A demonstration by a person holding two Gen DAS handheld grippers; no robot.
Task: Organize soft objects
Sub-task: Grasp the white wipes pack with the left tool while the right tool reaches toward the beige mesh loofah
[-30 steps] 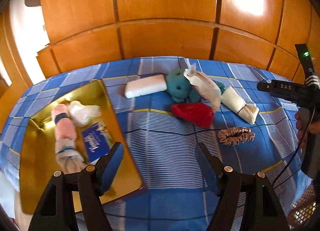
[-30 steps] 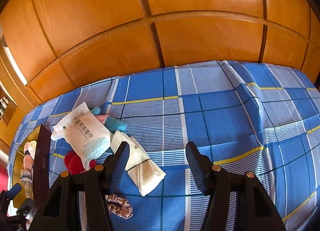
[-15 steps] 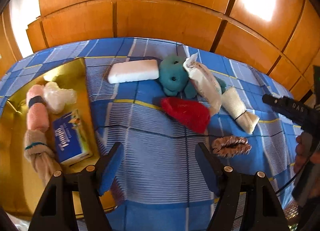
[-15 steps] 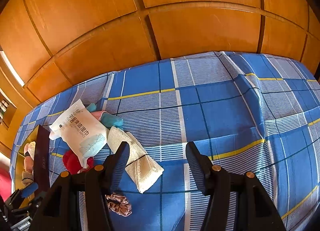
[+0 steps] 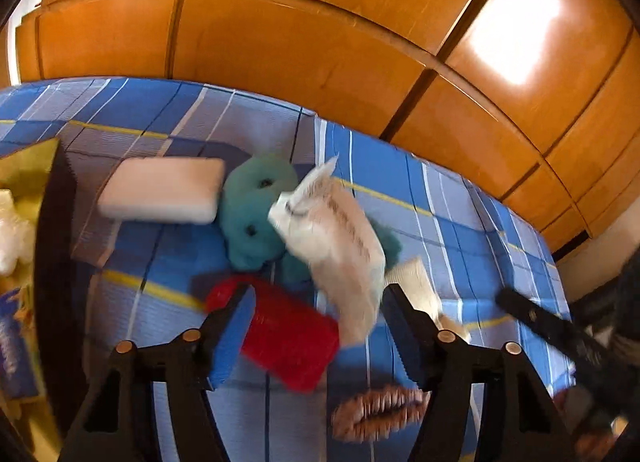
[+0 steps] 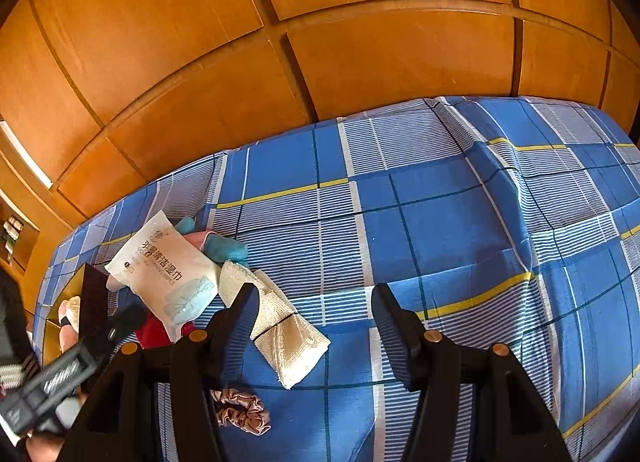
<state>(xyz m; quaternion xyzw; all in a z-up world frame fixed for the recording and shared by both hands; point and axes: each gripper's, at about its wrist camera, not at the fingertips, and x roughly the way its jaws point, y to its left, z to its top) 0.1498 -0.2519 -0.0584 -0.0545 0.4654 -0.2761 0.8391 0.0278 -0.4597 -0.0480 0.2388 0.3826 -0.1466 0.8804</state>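
Soft items lie in a pile on the blue checked cloth. In the left wrist view I see a white sponge [image 5: 162, 195], a teal plush toy [image 5: 252, 214], a white wipes pack [image 5: 340, 250], a red fuzzy item [image 5: 292, 336], a cream rolled cloth [image 5: 420, 286] and a brown scrunchie [image 5: 380, 408]. My left gripper [image 5: 320, 336] is open, low over the red item, which lies between its fingers. My right gripper [image 6: 316, 326] is open and empty, with the cream cloth [image 6: 288, 332] by its left finger. The wipes pack [image 6: 168, 274] and scrunchie [image 6: 242, 410] lie to its left.
A gold tray [image 5: 28, 170] at the far left holds a blue tissue pack [image 5: 12, 346] and white stuffing [image 5: 12, 234]. Its dark rim [image 5: 56, 262] stands beside the pile. Wooden panelling [image 6: 320, 62] backs the bed. The checked cloth [image 6: 480, 242] stretches to the right.
My left gripper has swung right and moved closer and lower toward the pile; the red item now sits between its open fingers. The right gripper has shifted only slightly.
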